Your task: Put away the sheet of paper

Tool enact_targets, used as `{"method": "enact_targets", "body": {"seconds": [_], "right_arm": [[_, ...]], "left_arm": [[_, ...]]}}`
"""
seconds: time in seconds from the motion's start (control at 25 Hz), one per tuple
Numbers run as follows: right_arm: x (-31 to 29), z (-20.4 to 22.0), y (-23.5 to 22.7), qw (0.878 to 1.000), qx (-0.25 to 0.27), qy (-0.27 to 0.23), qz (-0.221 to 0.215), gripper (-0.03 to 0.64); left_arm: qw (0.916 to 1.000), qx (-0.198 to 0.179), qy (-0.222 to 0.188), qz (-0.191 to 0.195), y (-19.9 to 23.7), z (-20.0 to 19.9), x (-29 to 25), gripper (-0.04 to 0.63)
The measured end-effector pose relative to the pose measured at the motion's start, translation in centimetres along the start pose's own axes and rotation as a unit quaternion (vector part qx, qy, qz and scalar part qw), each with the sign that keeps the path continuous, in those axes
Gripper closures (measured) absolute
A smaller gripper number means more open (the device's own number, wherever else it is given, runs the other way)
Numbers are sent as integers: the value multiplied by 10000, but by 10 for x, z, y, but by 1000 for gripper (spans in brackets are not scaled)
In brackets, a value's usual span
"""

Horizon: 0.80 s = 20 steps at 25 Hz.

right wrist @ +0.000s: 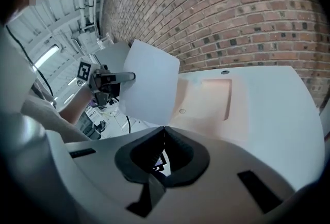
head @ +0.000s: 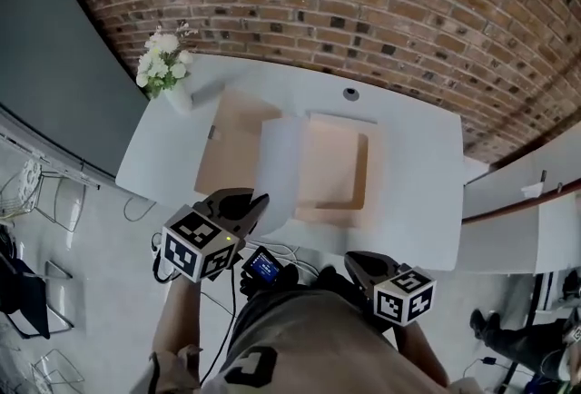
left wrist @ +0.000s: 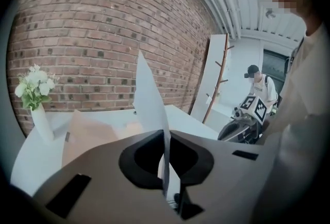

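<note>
A white sheet of paper (head: 277, 170) stands upright over the near part of the white table (head: 418, 165), and my left gripper (head: 263, 199) is shut on its lower edge. In the left gripper view the paper (left wrist: 149, 99) runs edge-on between the pads of the left gripper (left wrist: 166, 132). A shallow tan tray (head: 338, 170) lies on the table just behind the sheet, with a flat tan folder (head: 227, 152) to its left. My right gripper (head: 349, 258) hangs off the table's near edge, jaws shut on nothing. The right gripper view shows the paper (right wrist: 149, 83) and the tray (right wrist: 209, 99) ahead of the right gripper (right wrist: 164, 128).
A vase of white flowers (head: 165, 67) stands at the table's far left corner. A round cable hole (head: 350, 93) sits near the far edge, below the brick wall (head: 363, 11). Wire chairs (head: 54, 201) stand on the floor at left. Another person (left wrist: 260, 86) stands in the background.
</note>
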State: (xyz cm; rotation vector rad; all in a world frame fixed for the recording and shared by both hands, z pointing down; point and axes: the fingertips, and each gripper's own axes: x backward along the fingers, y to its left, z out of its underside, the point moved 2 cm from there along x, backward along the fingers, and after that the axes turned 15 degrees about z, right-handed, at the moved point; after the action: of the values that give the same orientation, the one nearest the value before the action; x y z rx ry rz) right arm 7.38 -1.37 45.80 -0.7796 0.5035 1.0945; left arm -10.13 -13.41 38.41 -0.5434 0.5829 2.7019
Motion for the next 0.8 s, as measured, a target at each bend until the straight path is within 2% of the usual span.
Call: {"method": "enact_targets", "body": {"seconds": [0.24, 0.48, 0.64, 0.72, 0.8], "right_arm": [[-10, -5, 15, 9998, 157, -25, 154, 595], [-15, -18, 22, 9988, 457, -145, -90, 595], [-18, -21, 12, 9991, 393, -50, -178, 595], [-18, -21, 3, 9994, 279, 20, -206, 595], [-17, -20, -6, 9996, 193, 73, -215, 595]], "left_arm": [[10000, -11, -37, 56, 28, -4, 8, 581], [10000, 12, 26, 59, 49, -15, 2, 581], [9998, 31, 164, 100, 57, -22, -7, 581], [9995, 147, 186, 191, 62, -25, -13, 581], [9984, 481, 66, 293, 71, -26, -17, 581]]}}
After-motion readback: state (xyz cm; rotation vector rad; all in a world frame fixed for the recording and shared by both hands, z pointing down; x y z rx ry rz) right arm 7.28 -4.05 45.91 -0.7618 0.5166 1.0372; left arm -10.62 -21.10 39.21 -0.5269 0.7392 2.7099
